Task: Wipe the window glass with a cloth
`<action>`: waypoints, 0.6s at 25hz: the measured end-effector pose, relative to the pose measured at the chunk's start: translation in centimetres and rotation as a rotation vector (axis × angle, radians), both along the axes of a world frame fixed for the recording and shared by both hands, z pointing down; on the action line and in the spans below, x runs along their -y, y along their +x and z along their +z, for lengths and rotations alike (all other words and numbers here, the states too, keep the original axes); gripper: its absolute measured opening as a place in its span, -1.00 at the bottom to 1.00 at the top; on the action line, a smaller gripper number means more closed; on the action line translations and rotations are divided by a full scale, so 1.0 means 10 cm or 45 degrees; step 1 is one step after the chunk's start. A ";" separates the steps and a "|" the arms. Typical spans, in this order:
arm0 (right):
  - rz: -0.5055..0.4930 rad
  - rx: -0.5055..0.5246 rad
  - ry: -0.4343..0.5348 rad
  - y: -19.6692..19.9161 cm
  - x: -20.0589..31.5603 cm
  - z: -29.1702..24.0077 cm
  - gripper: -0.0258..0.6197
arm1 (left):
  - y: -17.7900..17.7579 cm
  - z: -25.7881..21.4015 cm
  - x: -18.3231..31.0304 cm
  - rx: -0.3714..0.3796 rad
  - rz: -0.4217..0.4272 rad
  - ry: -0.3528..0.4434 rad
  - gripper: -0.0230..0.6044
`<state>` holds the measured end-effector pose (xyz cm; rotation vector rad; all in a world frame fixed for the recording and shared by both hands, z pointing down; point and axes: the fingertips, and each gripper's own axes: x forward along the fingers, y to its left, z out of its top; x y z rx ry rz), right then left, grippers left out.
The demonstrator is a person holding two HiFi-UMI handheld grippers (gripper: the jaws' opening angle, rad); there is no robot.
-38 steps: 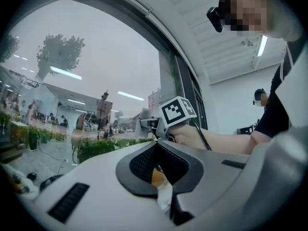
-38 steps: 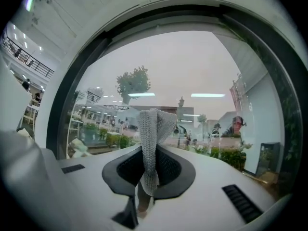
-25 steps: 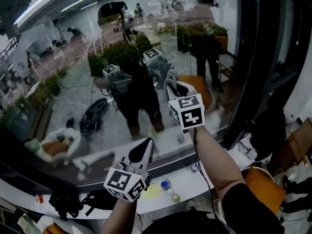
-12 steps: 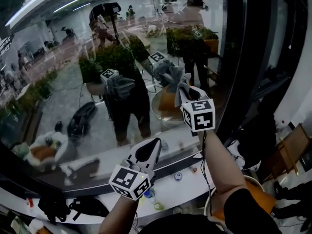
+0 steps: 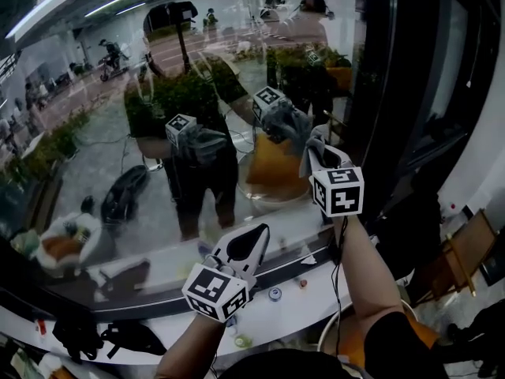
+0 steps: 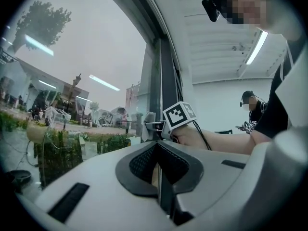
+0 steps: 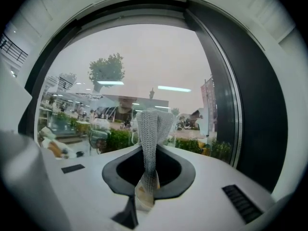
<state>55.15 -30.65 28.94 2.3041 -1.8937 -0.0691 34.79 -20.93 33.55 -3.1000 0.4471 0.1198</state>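
The window glass [image 5: 102, 109] fills the head view and reflects me and both grippers. My right gripper [image 5: 313, 147] is raised against the pane near the dark frame, shut on a grey knitted cloth [image 5: 309, 139] whose free end touches the glass. In the right gripper view the cloth [image 7: 152, 129] stands up from the shut right gripper [image 7: 147, 184] towards the glass [image 7: 144, 66]. My left gripper [image 5: 254, 235] hangs lower, above the sill, shut and empty. From the left gripper [image 6: 158, 154] view I see the pane [image 6: 72, 81] and the right gripper's marker cube [image 6: 179, 116].
A thick dark window post [image 5: 387, 93] stands just right of the right gripper. Below the glass runs a white sill [image 5: 166, 322] with small caps [image 5: 274, 294] on it. Another person [image 6: 251, 110] stands behind in the room.
The right gripper has slid the cloth rightward and slightly down across the glass, towards the dark post. The left gripper has drifted a little to the right, still shut.
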 end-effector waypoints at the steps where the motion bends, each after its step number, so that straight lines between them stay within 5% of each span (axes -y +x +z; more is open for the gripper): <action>1: -0.002 -0.001 0.002 -0.01 0.00 -0.01 -0.76 | 0.00 -0.01 0.01 -0.001 0.004 0.000 -0.91; 15: -0.035 -0.024 0.023 -0.04 0.01 -0.03 -0.76 | 0.12 0.03 0.09 0.014 0.014 -0.009 -0.91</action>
